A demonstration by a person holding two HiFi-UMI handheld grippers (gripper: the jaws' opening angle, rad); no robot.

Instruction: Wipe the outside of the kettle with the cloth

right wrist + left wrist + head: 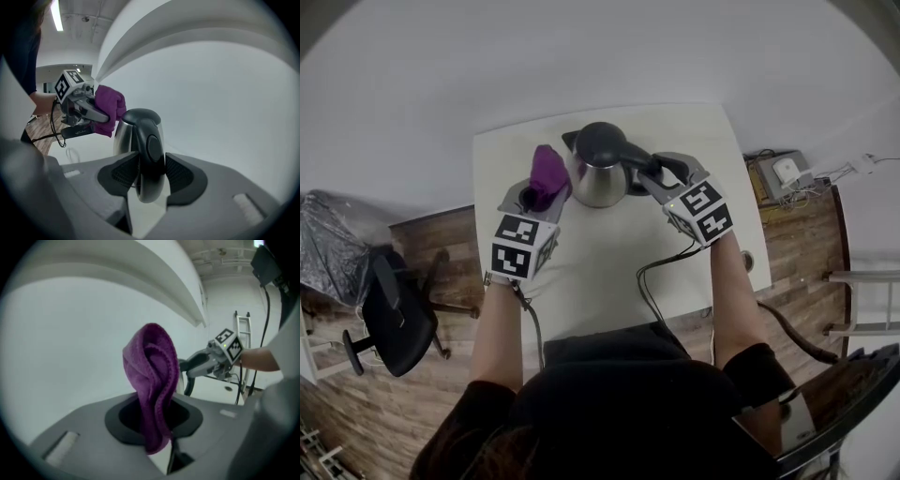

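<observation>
A steel kettle (598,176) with a black lid and handle stands at the far side of the white table (591,281). My right gripper (649,176) is shut on the kettle's black handle (150,159), which fills the gap between its pads. My left gripper (546,187) is shut on a purple cloth (548,171) that sticks up from its jaws. The cloth (110,107) is against the kettle's (133,131) upper left side, near the spout. In the left gripper view the cloth (152,380) hides most of the kettle, and the right gripper (213,359) shows behind it.
A black cable (652,281) trails over the table toward the person. A black office chair (394,319) stands on the wooden floor at the left. A box with a white device (780,173) lies on the floor at the right, by a ladder (858,300).
</observation>
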